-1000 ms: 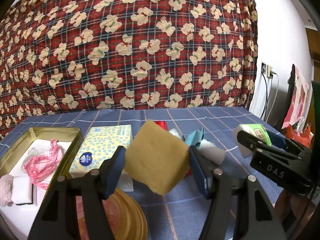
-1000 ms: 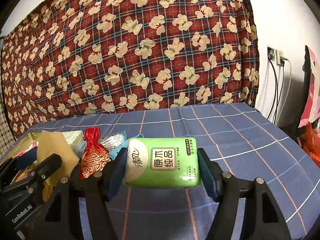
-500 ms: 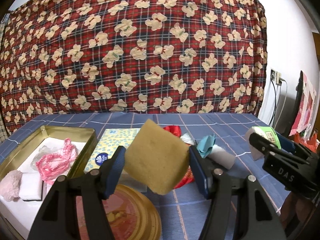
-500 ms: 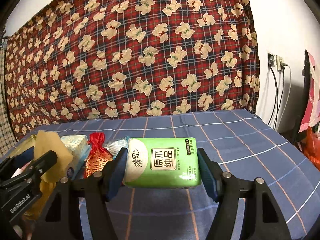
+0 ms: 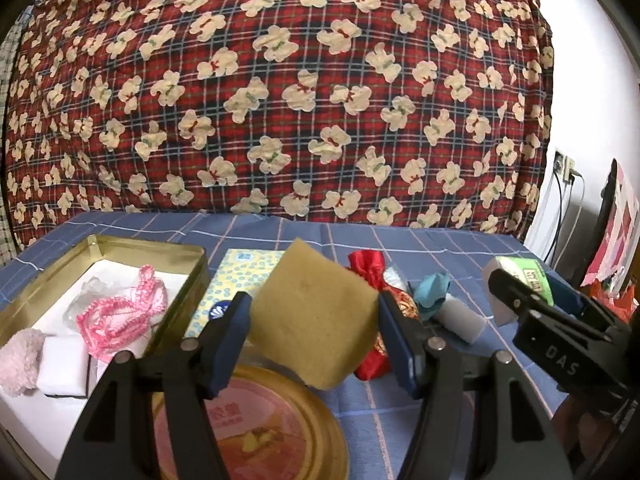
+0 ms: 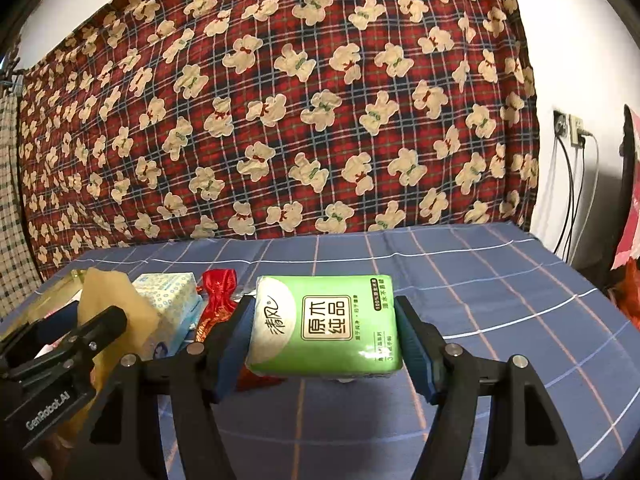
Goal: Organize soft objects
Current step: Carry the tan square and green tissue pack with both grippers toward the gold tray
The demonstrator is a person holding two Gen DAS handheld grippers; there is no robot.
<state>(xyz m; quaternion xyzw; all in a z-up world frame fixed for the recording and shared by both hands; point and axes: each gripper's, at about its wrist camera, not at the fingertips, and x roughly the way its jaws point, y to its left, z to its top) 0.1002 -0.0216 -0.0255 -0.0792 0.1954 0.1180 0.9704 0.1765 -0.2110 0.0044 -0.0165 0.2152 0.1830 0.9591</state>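
My left gripper is shut on a yellow sponge and holds it above the table, to the right of the open gold tin. The tin holds a pink crocheted piece, a pink fluffy piece and a white block. My right gripper is shut on a green tissue pack, held above the blue cloth; it also shows at the right of the left wrist view.
A yellow-blue tissue pack, a red pouch, a teal cloth piece and a white roll lie on the blue checked tablecloth. A round gold lid lies under my left gripper. Patterned fabric hangs behind.
Both grippers have risen and tilted up a little with their loads. The tin and the round lid show more fully below my left gripper.
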